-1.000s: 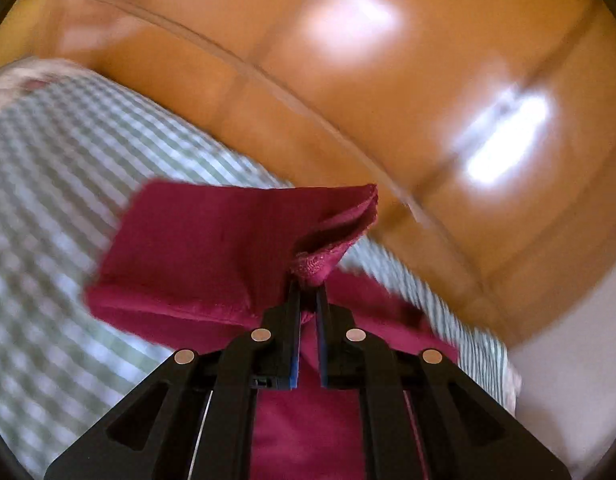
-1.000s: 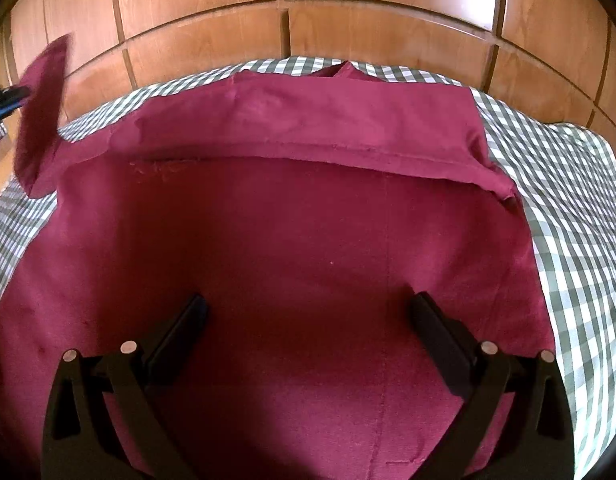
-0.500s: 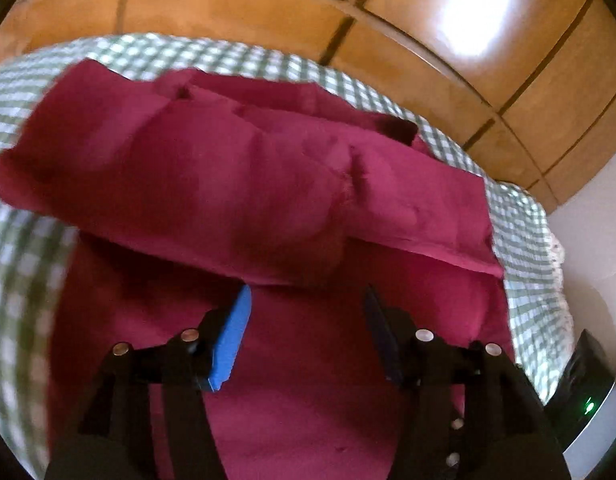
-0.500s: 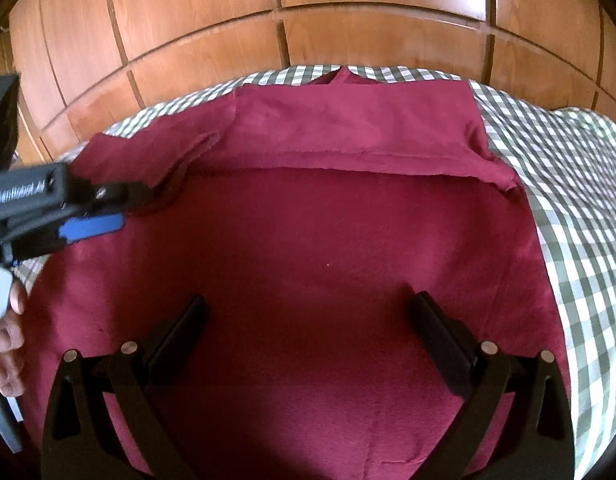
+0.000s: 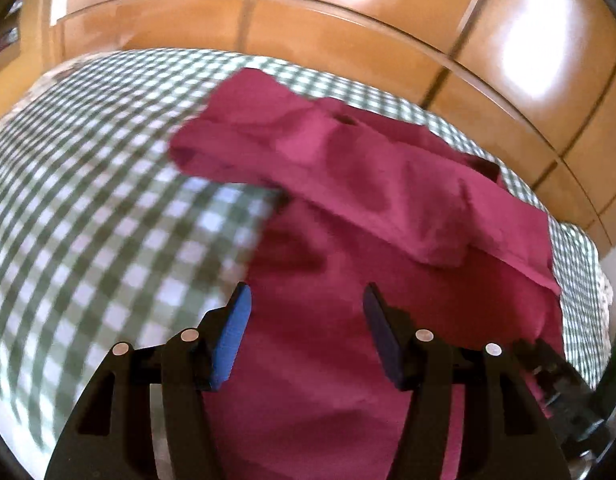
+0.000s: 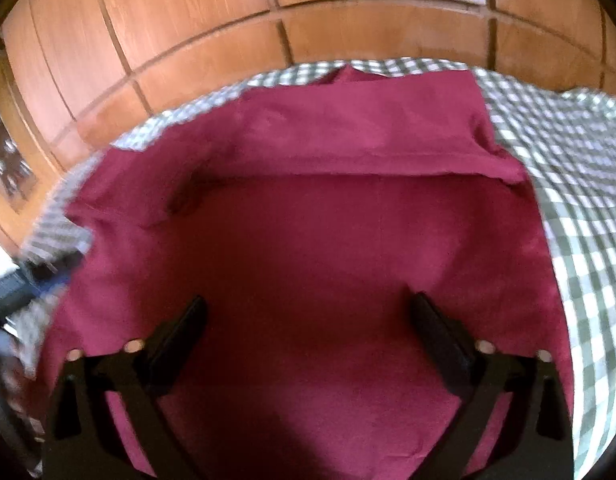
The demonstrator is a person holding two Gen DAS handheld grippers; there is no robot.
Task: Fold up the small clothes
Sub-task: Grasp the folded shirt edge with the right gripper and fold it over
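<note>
A maroon garment (image 5: pixel 388 208) lies spread on the checked bedcover (image 5: pixel 107 180), its far part folded toward me as a band (image 6: pixel 348 136). The left sleeve (image 5: pixel 267 140) rests loosely across that band. My left gripper (image 5: pixel 305 292) hovers open over the garment's left edge, with nothing between its blue pad (image 5: pixel 231 332) and the dark one. My right gripper (image 6: pixel 308 300) is over the garment's (image 6: pixel 328 220) near middle. Its jaws are wide and closing, with only flat cloth beneath them.
Glossy wooden panels (image 6: pixel 267 20) rise right behind the bed. Green-and-white checked cover (image 6: pixel 568 180) lies bare to the right of the garment and on its left side. A dark, blurred device (image 5: pixel 556 380) shows at the lower right of the left wrist view.
The left gripper let go of the sleeve, which now lies on the folded band, and dropped to the garment's left edge. The right jaws have narrowed a little.
</note>
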